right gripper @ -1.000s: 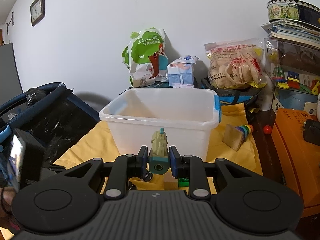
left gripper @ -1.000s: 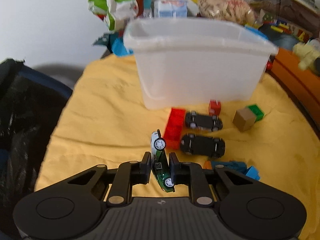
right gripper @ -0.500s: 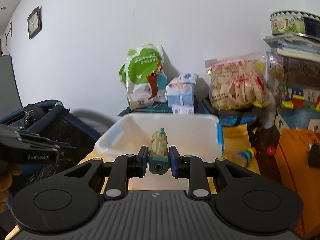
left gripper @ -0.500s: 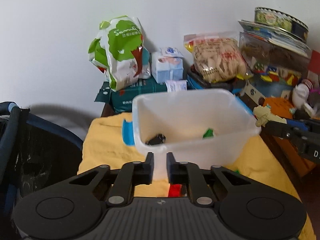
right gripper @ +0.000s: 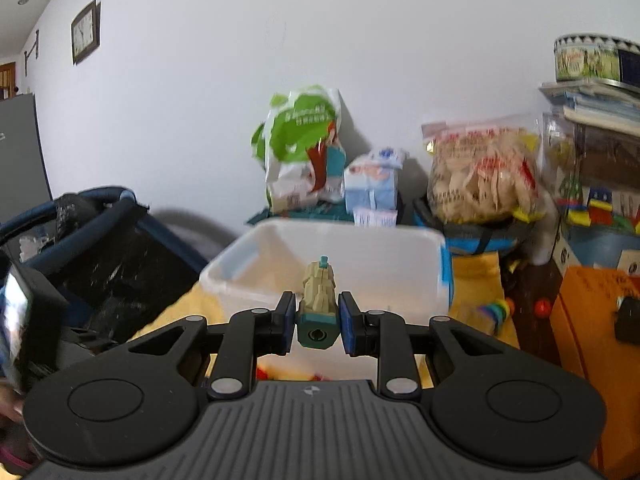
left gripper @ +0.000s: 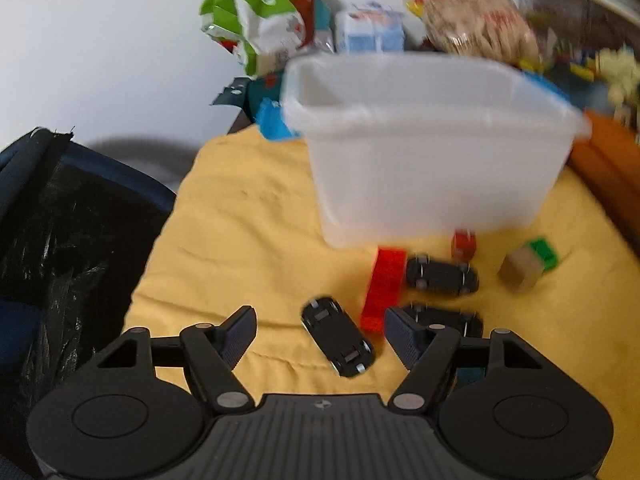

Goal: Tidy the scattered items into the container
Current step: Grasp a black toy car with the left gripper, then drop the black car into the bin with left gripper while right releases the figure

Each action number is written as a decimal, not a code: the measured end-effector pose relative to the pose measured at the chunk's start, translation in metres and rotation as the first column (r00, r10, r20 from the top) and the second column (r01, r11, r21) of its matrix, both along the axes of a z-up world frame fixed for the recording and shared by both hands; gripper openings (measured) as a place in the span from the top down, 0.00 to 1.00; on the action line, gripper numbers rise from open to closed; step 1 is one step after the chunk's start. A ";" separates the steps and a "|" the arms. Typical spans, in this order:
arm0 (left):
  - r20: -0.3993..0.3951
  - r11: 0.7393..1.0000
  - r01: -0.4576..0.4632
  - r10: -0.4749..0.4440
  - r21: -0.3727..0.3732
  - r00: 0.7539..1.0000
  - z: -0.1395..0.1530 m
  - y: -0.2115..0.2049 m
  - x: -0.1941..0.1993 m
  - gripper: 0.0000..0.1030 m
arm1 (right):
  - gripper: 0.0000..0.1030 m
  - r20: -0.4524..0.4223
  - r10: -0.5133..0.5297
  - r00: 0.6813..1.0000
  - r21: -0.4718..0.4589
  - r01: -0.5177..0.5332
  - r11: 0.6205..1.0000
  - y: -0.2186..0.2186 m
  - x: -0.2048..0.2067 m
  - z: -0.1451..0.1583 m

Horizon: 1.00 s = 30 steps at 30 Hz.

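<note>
Black toy car (left gripper: 337, 337), upside down on the yellow cloth (left gripper: 248, 216), lying between the spread, empty jaws of the left gripper (left gripper: 320, 330); judged light, rigid, smooth-sided; best taken across its flanks at mid-length
Two further dark cars (left gripper: 442, 275) at 1 o'clock, beside a red brick (left gripper: 383, 290); a tan block (left gripper: 520, 270) touching a green one at 2 o'clock, edges blurred, probably hard and easy to pinch
Translucent container (left gripper: 432, 152) at 12 o'clock, beyond the items
Right gripper (right gripper: 318, 318) clenched on a beige-and-teal figure (right gripper: 318, 300), held short of the container (right gripper: 320, 264); stiff plastic, grip on its base
</note>
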<state>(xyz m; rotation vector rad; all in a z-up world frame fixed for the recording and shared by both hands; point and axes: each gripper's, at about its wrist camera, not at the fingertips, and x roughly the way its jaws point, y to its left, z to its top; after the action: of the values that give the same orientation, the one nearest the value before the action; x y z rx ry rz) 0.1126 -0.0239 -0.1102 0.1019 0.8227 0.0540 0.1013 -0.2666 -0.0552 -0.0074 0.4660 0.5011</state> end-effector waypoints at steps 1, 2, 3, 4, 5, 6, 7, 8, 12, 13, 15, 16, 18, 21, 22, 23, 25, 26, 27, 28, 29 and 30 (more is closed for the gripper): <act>-0.006 1.000 0.001 -0.001 0.008 1.000 -0.006 -0.003 0.001 0.29 | 0.75 -0.005 0.000 1.000 -0.005 0.000 1.000 -0.001 -0.001 -0.002; -0.012 1.000 0.000 0.000 0.007 1.000 -0.011 -0.006 0.002 0.30 | 0.75 -0.010 -0.001 1.000 -0.008 0.001 1.000 -0.002 -0.003 -0.005; -0.016 1.000 -0.001 0.001 0.000 1.000 -0.015 -0.007 0.003 0.31 | 0.75 -0.015 -0.001 1.000 -0.009 0.001 1.000 -0.003 -0.004 -0.006; -0.026 1.000 -0.003 0.003 0.003 1.000 -0.019 -0.009 0.005 0.37 | 0.75 -0.018 -0.003 1.000 -0.010 0.003 1.000 -0.004 -0.004 -0.008; -0.038 1.000 -0.007 0.007 0.006 0.999 -0.024 -0.009 0.007 0.45 | 0.75 -0.020 -0.006 1.000 -0.012 0.006 1.000 -0.005 -0.005 -0.009; -0.057 1.000 -0.008 0.008 0.002 0.998 -0.029 -0.010 0.011 0.47 | 0.75 -0.023 -0.009 1.000 -0.012 0.009 1.000 -0.006 -0.005 -0.009; -0.072 1.000 -0.014 0.013 -0.003 0.997 -0.033 -0.009 0.013 0.48 | 0.75 -0.028 -0.012 1.000 -0.010 0.011 1.000 -0.007 -0.005 -0.010; -0.082 1.000 -0.024 0.023 -0.008 0.996 -0.036 -0.008 0.015 0.48 | 0.75 -0.030 -0.013 0.999 -0.009 0.013 1.000 -0.008 -0.005 -0.011; -0.097 0.999 -0.048 0.046 -0.010 0.994 -0.044 -0.003 0.020 0.46 | 0.75 -0.031 -0.015 0.999 -0.006 0.015 1.000 -0.009 -0.006 -0.011; -0.093 0.999 -0.049 0.048 -0.005 0.995 -0.045 -0.003 0.021 0.44 | 0.75 -0.032 -0.016 0.999 -0.004 0.016 1.000 -0.009 -0.006 -0.011; -0.085 0.999 -0.041 0.041 0.005 0.996 -0.046 -0.005 0.022 0.47 | 0.75 -0.031 -0.015 0.999 -0.002 0.015 1.000 -0.008 -0.006 -0.011; -0.080 1.000 -0.026 0.026 0.001 0.996 -0.046 -0.007 0.022 0.59 | 0.75 -0.031 -0.014 0.999 -0.002 0.014 1.000 -0.008 -0.006 -0.011; -0.069 1.000 0.002 -0.002 0.007 0.998 -0.044 -0.012 0.019 0.67 | 0.75 -0.033 -0.013 0.999 0.001 0.013 1.000 -0.008 -0.006 -0.011; -0.057 1.000 0.026 -0.025 0.014 0.998 -0.043 -0.015 0.012 0.68 | 0.75 -0.030 -0.011 1.000 0.002 0.011 1.000 -0.006 -0.007 -0.010; -0.052 0.999 0.030 -0.029 0.017 0.998 -0.041 -0.015 0.010 0.68 | 0.75 -0.028 -0.010 1.000 0.002 0.010 1.000 -0.006 -0.007 -0.010; -0.048 0.999 0.033 -0.032 0.021 0.998 -0.040 -0.014 0.007 0.68 | 0.75 -0.028 -0.009 1.000 0.001 0.009 1.000 -0.005 -0.008 -0.010; -0.033 0.999 0.040 -0.039 0.026 0.999 -0.036 -0.013 0.001 0.68 | 0.75 -0.029 -0.007 1.000 0.001 0.007 1.000 -0.005 -0.008 -0.010; -0.020 0.998 0.047 -0.046 0.034 0.999 -0.031 -0.013 -0.003 0.68 | 0.75 -0.029 -0.006 1.000 0.001 0.006 1.000 -0.004 -0.008 -0.010; -0.008 0.998 0.052 -0.052 0.042 0.999 -0.026 -0.012 -0.006 0.68 | 0.75 -0.028 -0.005 1.000 -0.001 0.005 1.000 -0.004 -0.009 -0.010; 0.004 0.998 0.054 -0.055 0.043 0.999 -0.020 -0.010 -0.007 0.68 | 0.75 -0.028 -0.004 1.000 -0.002 0.003 1.000 -0.004 -0.009 -0.011; 0.020 0.998 0.055 -0.055 0.034 0.998 -0.012 -0.008 -0.011 0.68 | 0.75 -0.028 -0.003 1.000 -0.002 0.003 1.000 -0.003 -0.009 -0.011; 0.032 0.998 0.054 -0.055 0.024 0.998 -0.004 -0.006 -0.013 0.68 | 0.75 -0.028 -0.002 1.000 -0.002 0.002 1.000 -0.002 -0.008 -0.011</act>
<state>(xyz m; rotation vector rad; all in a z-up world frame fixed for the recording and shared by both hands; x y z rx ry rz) 0.0991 -0.0296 -0.1138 0.1452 0.7861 0.0140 0.0930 -0.2690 -0.0667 -0.0014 0.4942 0.4990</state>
